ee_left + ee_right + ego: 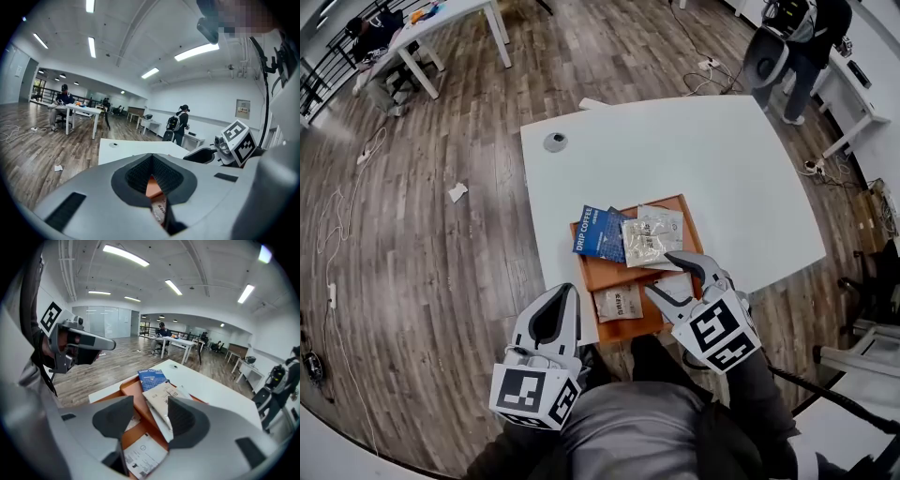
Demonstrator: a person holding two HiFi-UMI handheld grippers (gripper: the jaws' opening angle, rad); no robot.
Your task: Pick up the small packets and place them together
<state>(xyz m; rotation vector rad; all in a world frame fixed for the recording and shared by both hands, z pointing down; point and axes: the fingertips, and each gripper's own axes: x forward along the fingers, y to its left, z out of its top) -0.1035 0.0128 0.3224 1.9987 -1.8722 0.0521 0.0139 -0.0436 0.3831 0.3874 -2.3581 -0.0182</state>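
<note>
An orange tray (pixel 611 273) lies on the white table (pixel 722 178) near its front edge. On it are a blue drip-coffee packet (pixel 600 232), overlapping pale packets (pixel 652 236), a small brownish packet (pixel 619 303) and a white packet (pixel 677 284). My right gripper (pixel 661 274) hovers open over the tray's near right part, with nothing between its pads. The right gripper view shows the blue packet (pixel 152 377), a pale packet (pixel 164 397) and a white labelled packet (pixel 143 456) below the right gripper (pixel 150 417). My left gripper (pixel 567 290) is shut and empty, just off the tray's near left corner.
A grey round cap (pixel 555 142) sits in the table's far left corner. A person (pixel 802 42) stands beyond the table at the back right, by another desk. A paper scrap (pixel 457 192) and cables lie on the wooden floor at the left.
</note>
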